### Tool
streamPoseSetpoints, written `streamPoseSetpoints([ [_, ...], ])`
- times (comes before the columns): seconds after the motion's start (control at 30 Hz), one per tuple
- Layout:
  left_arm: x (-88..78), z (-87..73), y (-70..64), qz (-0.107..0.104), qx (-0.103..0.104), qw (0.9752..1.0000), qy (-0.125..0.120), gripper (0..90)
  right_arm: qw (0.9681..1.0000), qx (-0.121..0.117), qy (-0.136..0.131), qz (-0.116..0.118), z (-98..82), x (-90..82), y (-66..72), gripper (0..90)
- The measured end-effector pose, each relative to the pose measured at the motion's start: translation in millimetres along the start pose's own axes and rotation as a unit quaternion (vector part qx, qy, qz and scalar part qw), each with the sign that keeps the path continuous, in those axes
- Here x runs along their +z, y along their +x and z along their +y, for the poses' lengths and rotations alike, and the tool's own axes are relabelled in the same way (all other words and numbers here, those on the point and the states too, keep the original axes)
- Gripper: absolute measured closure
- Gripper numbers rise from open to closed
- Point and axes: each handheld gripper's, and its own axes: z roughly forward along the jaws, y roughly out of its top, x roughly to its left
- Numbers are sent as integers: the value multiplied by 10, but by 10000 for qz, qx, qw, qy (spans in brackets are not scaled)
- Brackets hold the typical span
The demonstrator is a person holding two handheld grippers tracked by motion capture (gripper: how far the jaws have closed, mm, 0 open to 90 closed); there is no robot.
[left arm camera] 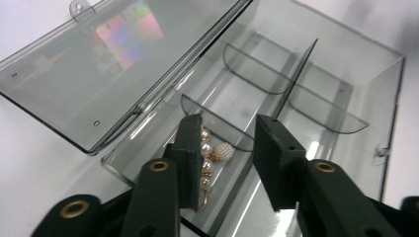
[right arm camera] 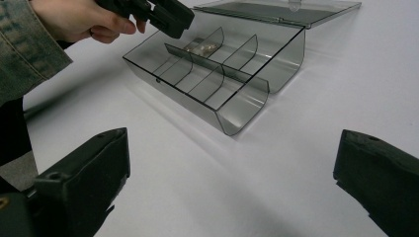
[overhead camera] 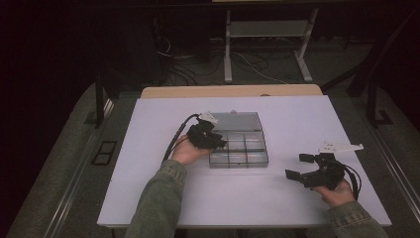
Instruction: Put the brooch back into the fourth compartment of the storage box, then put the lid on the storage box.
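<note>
A small piece of jewellery made of white pearl beads and gold-coloured links (left arm camera: 211, 157) is seen lying in a corner compartment of a clear smoky plastic organiser box with curved dividers (left arm camera: 316, 106), whose hinged lid (left arm camera: 99, 64) is laid open flat on the white counter (overhead camera: 297, 119). The left gripper (left arm camera: 225, 155) is held just above that compartment with its fingers (left arm camera: 190, 148) parted; the pearls are seen between them, close against one finger, and no squeeze on them can be made out. The other compartments in sight are bare. The right gripper (right arm camera: 232, 192) is held well apart from the box, low over the counter, its fingers (right arm camera: 94, 168) spread wide with nothing between them
</note>
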Motion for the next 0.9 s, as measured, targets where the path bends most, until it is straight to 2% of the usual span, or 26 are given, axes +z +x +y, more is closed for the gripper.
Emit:
streamPoseSetpoints([
  [0.17,-61,14,-5,-187,-60,9997,-112,532,10000,-14,13,10,40,15,-2,7],
  [0.5,-217,29,14,-315,-201,9987,-359,373,9998,-58,196,30,189,91,32,7],
  [0.67,-309,36,60,-552,-328,9952,-741,316,9997,-75,242,36,275,137,12,7],
  [0.73,-338,47,80,-571,-412,9942,-809,291,9997,-84,239,45,324,159,-2,7],
  [0.87,-365,82,124,-482,-467,9947,-782,217,9996,-118,265,58,433,204,-15,7],
  [0.9,-361,90,124,-474,-567,9938,-831,204,9996,-128,264,58,459,216,-19,7],
])
